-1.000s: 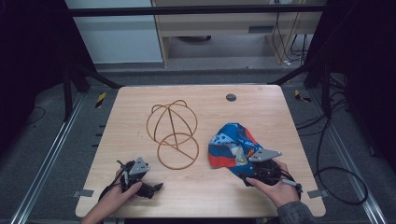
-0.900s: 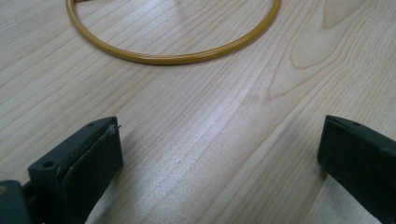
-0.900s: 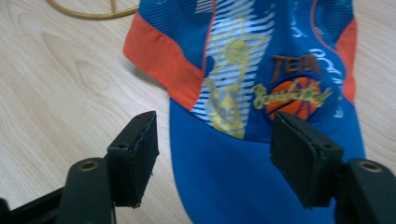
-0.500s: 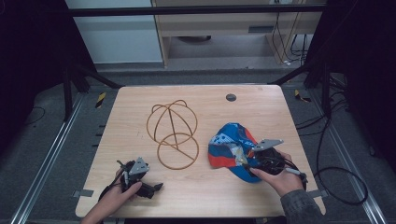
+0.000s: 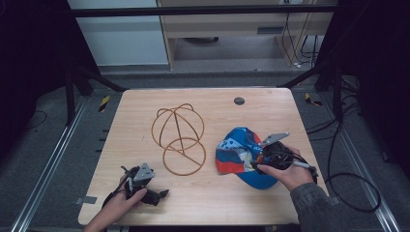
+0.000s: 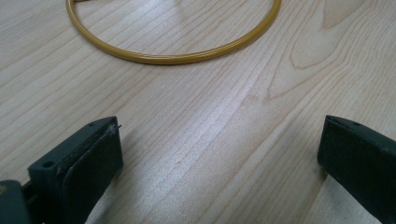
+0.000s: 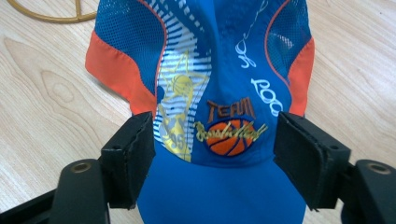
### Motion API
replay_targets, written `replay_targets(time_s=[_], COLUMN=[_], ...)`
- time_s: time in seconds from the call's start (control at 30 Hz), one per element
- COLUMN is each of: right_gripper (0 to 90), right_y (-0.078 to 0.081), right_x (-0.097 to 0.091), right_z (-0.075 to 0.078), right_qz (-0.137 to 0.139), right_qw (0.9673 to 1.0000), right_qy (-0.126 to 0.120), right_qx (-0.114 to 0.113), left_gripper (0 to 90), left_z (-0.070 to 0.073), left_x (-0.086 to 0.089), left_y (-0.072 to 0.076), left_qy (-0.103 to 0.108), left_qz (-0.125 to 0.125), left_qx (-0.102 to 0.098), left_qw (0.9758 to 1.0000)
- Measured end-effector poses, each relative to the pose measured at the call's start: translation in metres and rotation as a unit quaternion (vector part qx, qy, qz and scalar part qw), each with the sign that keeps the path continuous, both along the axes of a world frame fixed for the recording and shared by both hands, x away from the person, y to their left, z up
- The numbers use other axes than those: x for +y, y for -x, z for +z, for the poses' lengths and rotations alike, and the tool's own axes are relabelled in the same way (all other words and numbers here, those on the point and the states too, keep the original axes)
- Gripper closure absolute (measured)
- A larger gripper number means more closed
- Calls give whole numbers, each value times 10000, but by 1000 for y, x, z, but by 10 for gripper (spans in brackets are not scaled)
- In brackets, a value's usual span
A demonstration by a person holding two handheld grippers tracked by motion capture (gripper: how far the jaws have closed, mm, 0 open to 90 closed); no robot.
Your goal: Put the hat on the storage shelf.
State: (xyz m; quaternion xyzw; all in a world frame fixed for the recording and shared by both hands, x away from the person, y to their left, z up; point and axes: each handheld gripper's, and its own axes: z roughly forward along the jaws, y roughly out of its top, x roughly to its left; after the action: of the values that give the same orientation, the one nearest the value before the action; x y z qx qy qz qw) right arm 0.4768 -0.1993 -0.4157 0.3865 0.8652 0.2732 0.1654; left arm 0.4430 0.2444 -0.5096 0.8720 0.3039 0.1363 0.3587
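- Lying on the right half of the table, the cap is blue with orange side panels, its brim toward the person.
- Right gripper sits low over the brim end of the cap; in the right gripper view its two black jaws stand apart, one on each side of the basketball logo, with blue fabric between them.
- Whether the pads press the cloth is hard to call from here; they look to flank the crown rather than pinch it, so I read these jaws as released.
- From the high view, the right hand covers the cap's near edge, the grey plate tilted above it.
- Left gripper rests at the near left corner of the table, jaws spread wide with bare wood between them, gripping nothing.
- Just ahead of those jaws curves the ring of the wire stand.
- That stand, a golden wire dome on a round ring, sits mid-table, near the cap's left side but apart from it.
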Motion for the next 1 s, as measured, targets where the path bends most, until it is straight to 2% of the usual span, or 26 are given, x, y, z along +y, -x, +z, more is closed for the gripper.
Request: replay_targets(time_s=[0.23, 0.37, 0.53, 0.73, 0.77, 1.0], right_gripper=[364, 368, 336, 291, 269, 294], right_y=[-13, -18, -30, -39, -41, -47], right_x=[3, 4, 8, 13, 16, 24], right_z=[9, 12, 15, 17, 18, 17], right_qz=[125, 162, 193, 233, 253, 308], right_qw=[9998, 9995, 9988, 9982, 9978, 9975], right_qy=[112, 128, 129, 119, 91, 114], right_qx=[145, 232, 442, 531, 604, 624], left_gripper=[0, 0, 0, 0, 0, 0], left_z=[0, 0, 0, 0, 0, 0], left_x=[0, 0, 0, 0, 0, 0], left_y=[0, 0, 0, 0, 0, 0], left_qy=[2, 2, 6, 3, 3, -1], left_qz=[0, 1, 7, 5, 6, 0], left_qx=[1, 3, 7, 6, 6, 4], left_qw=[10000, 10000, 10000, 10000, 10000, 10000])
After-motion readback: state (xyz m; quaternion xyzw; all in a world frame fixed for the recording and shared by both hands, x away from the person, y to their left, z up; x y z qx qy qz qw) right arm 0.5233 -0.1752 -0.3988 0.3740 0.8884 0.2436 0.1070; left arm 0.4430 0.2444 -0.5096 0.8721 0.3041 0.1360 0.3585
